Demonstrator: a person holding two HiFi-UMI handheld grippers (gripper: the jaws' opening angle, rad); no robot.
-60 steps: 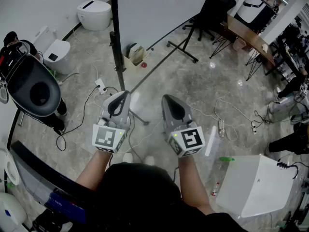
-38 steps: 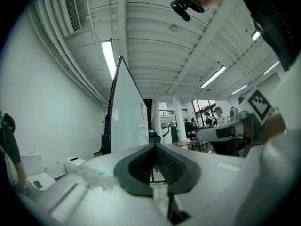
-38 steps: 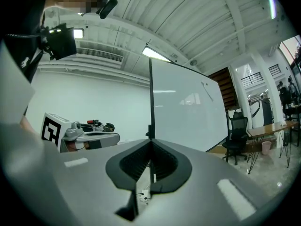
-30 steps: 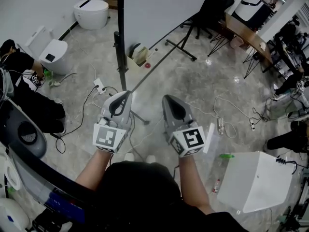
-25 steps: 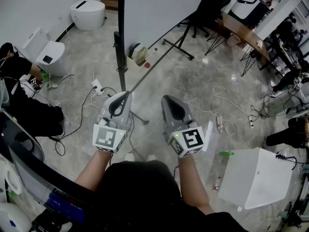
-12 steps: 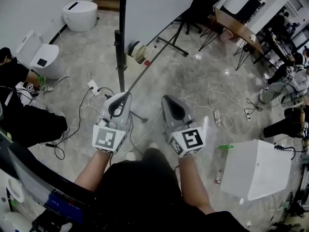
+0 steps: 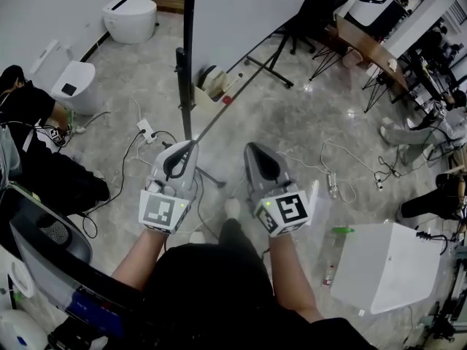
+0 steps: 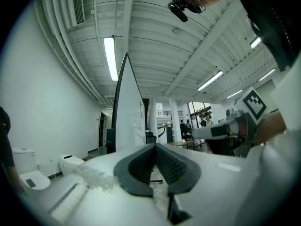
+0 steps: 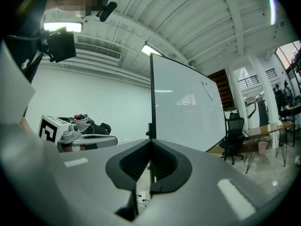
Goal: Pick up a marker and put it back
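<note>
Grey plastic left gripper & right gripper both pinched shut, empty, mid-frame, aimed at tall white whiteboard top centre; can't spot any marker, prob. over there, left nearer.

The left gripper and right gripper have smooth, matt plastic shells; the left gripper's pads look like black ribbed rubber. The floor is mottled grey stone, polished and reflective; the whiteboard is glossy white on a matt black post; the toilet shines like glazed ceramic; the desk has a wood top.
</note>
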